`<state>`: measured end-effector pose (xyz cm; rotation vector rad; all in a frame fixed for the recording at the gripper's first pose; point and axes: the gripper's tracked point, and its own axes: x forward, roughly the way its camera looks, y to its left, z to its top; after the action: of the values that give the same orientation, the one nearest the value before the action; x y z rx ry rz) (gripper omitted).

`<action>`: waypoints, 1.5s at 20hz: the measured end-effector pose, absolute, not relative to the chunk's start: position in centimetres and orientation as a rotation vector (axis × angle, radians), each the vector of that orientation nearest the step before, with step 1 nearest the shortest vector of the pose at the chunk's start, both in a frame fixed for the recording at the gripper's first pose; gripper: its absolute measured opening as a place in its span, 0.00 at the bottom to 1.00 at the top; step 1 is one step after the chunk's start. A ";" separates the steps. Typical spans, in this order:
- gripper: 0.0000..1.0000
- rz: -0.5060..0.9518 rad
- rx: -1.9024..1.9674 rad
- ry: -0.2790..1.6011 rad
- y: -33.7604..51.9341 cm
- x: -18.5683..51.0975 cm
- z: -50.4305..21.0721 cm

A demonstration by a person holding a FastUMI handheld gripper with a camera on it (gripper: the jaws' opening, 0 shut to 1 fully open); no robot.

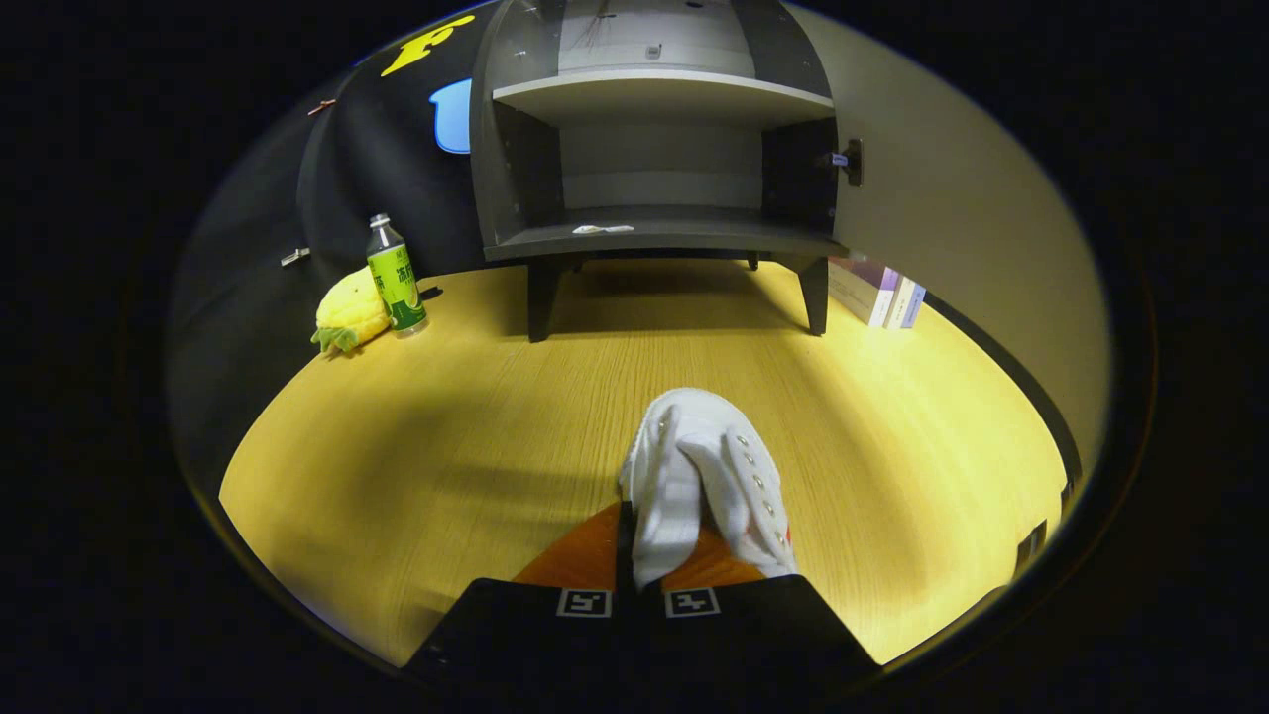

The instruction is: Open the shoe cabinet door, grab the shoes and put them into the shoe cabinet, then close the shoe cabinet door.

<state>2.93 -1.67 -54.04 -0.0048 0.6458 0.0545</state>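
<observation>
My gripper (639, 580) is pinching the white shoe (706, 476) right between its fingers, toe pointing ahead over the wooden table (476, 426). Beyond it I see the shoe cabinet (659, 159) standing with its door (952, 208) swung wide open. Left of the cabinet there's a green bottle (396, 276) touching a yellow plush toy (349, 313), and some books (882, 293) sit on the right.

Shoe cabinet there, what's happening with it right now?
A person's handheld gripper is shut on a white shoe, held above the wooden floor in front of the shoe cabinet. The cabinet door is already open to the right, and the shoe isn't inside yet. A green bottle and yellow plush toy sit beside the cabinet.
</observation>
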 end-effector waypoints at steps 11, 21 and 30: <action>0.05 -0.016 -0.025 0.495 -2.8 6.7 -36.5; 0.05 -0.027 -0.001 0.342 -1.7 14.5 -21.7; 0.05 0.054 -0.063 0.332 -0.8 23.6 -17.8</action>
<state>23.64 -0.84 -17.79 -0.0633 0.3317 0.0538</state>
